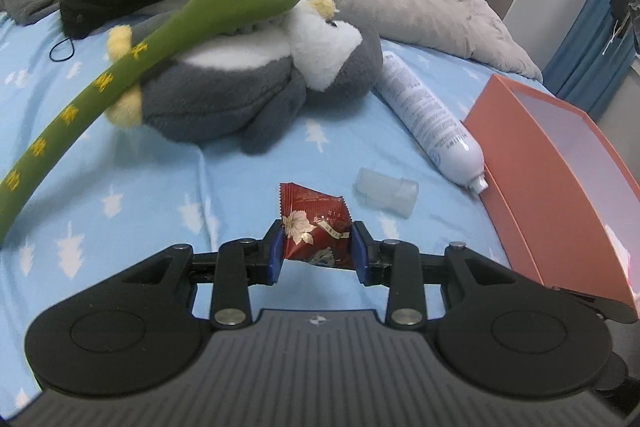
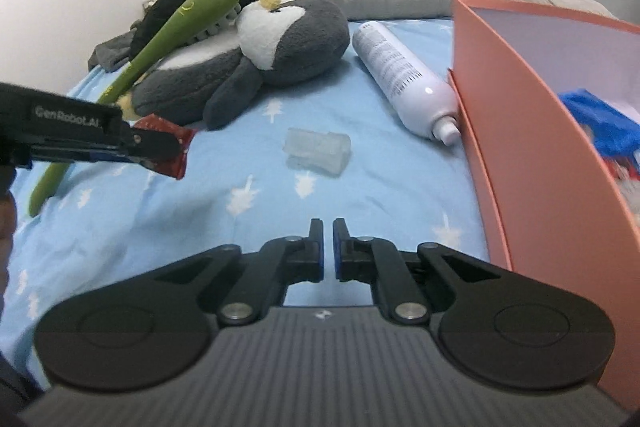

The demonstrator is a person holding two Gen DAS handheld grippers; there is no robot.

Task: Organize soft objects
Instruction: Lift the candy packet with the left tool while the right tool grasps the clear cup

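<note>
Crinkled red floral snack packet (image 1: 316,231)

We see a grey-and-white plush penguin (image 1: 256,83) lying on its back on the blue bed sheet (image 1: 140,187), a long green plush stick (image 1: 120,67) leaning across it. Our left tool (image 1: 318,251) pinches a crinkled red snack packet (image 1: 314,227) above the sheet.
</note>
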